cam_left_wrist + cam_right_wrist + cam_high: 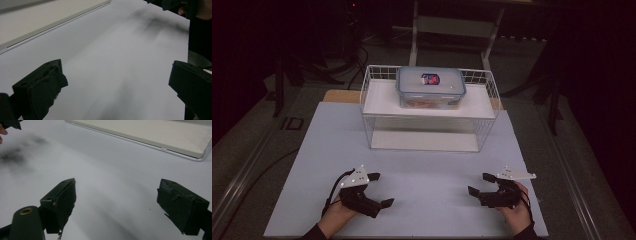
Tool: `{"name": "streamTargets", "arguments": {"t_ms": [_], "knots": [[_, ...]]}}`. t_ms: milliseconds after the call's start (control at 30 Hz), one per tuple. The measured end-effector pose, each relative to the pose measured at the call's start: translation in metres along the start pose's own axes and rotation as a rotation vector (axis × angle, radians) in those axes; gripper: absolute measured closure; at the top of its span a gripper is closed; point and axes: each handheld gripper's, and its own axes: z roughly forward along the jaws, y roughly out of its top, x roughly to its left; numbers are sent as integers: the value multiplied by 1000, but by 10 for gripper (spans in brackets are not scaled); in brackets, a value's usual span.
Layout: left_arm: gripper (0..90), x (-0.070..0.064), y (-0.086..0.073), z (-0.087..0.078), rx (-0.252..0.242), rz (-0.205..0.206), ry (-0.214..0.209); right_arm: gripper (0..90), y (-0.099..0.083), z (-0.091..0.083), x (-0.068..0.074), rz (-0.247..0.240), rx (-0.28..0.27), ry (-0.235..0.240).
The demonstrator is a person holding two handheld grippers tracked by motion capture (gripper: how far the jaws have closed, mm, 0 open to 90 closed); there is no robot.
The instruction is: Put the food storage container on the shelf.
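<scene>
A clear lidded box [430, 87] with a blue rim and a red-and-blue label sits on the upper shelf of a white wire rack [430, 109] at the back of the table. My left gripper [380, 190] rests near the front left of the white table top [427, 170], jaws wide open with nothing between them. My right gripper [479, 184] rests near the front right, also open and holding nothing. Both point inward toward each other. The left gripper view has its own gripper [117, 80] over bare white surface; the right gripper view has its own gripper [116, 200] likewise.
The rack's lower shelf [424, 141] holds nothing I can make out. Grey floor and a metal rail [247, 165] flank the table. A desk frame [452, 30] stands in the dark behind. Broad open table surface lies between the grippers and the rack.
</scene>
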Motion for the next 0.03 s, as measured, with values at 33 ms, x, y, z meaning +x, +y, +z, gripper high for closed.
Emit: {"name": "streamTargets", "arguments": {"t_ms": [33], "knots": [[0,0,0,0,0,0,0,153,0,0,1,-8,1,-4]]}}
